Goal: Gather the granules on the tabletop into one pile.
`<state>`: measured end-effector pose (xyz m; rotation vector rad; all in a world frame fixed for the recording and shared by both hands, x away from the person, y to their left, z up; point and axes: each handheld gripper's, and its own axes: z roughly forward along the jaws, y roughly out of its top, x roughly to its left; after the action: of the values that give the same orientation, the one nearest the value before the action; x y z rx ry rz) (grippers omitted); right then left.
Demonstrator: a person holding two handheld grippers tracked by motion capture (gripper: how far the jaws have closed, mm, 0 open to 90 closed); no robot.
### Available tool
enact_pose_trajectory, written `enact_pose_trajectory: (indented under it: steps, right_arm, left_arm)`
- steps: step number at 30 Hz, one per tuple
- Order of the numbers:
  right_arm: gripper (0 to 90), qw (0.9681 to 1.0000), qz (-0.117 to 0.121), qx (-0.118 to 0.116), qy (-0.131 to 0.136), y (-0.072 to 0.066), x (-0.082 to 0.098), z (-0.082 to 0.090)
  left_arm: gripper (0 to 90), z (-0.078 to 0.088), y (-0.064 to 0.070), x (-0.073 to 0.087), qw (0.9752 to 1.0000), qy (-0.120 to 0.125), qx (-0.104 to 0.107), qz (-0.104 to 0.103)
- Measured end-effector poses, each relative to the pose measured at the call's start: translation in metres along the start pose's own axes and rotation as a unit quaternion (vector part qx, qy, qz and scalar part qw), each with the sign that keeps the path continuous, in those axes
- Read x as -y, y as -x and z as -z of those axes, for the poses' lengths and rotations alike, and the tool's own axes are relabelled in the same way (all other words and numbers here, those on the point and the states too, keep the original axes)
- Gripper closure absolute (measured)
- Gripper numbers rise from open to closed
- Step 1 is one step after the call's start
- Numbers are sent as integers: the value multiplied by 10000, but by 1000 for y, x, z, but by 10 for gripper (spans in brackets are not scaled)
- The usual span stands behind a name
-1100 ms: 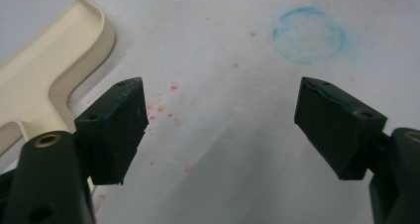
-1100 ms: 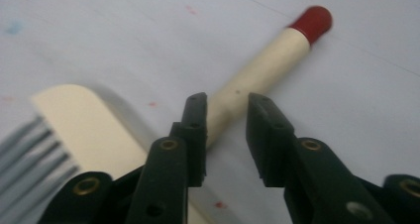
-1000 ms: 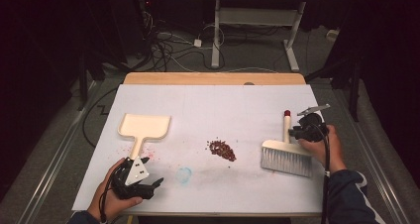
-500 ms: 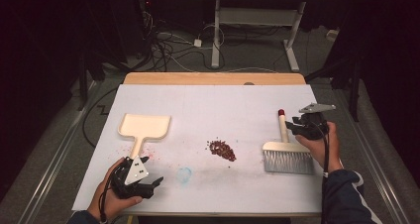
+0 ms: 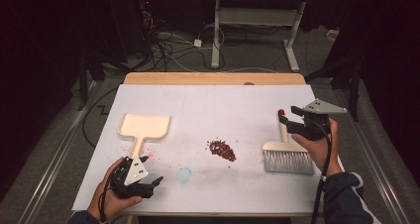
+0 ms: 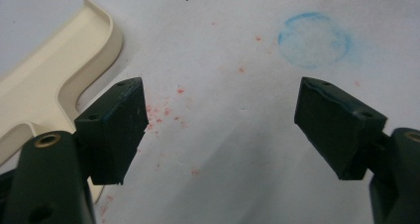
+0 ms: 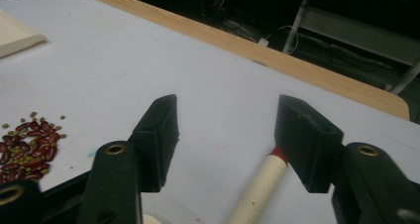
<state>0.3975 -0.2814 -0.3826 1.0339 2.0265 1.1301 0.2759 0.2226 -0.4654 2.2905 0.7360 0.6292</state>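
Dark surroundings with cables and a metal frame on the floor lie beyond a white-covered tabletop (image 5: pixel 213 105) with a wooden far edge. Near its middle sits a small pile of red beans (image 5: pixel 222 149). A cream dustpan (image 5: pixel 144 127) lies left of the pile, handle toward the person. A brush (image 5: pixel 287 154) with grey bristles and a pale, red-tipped handle lies right of the pile, flat on the tabletop.

Right hand-held gripper (image 5: pixel 297 119): raised above the brush handle's far end, not touching it. Its jaws have just been opening and stand released; in the right gripper view the handle (image 7: pixel 257 189) shows below and between them, clear of both pads.

Left hand-held gripper (image 5: pixel 148 183): rests low near the front edge, just beside the dustpan handle. Jaws wide apart, nothing between them. In the left gripper view, the dustpan's corner (image 6: pixel 74 65) lies at the left jaw, and a faint blue ring mark (image 6: pixel 314 39) and scattered red specks show on the white surface ahead.
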Motion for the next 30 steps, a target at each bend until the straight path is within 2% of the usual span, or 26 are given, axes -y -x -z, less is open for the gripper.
enact_pose_trajectory:
  steps: [2, 10, 15, 20, 30]
  right_arm:
    - [355, 10000, 50, -3, 54, -4, 0, 2]
    - [291, 9990, 148, -51, 413, -16, 2, 19]
    - [233, 9983, 206, 28, 545, -23, 6, 29]
    - [222, 9971, 337, 65, 674, -30, 11, 38]
    - [199, 9962, 620, -6, 616, -44, 34, 49]
  left_arm:
    - [199, 0, 0, 0, 10000, 16, -2, -1]
    - [199, 2, 0, 0, 10000, 8, 10, 28]
    - [199, 2, 0, 1, 10000, 6, -10, 35]
    - [199, 3, 0, 0, 10000, 19, -35, 39]
    - [199, 3, 0, 0, 10000, 28, -42, 70]
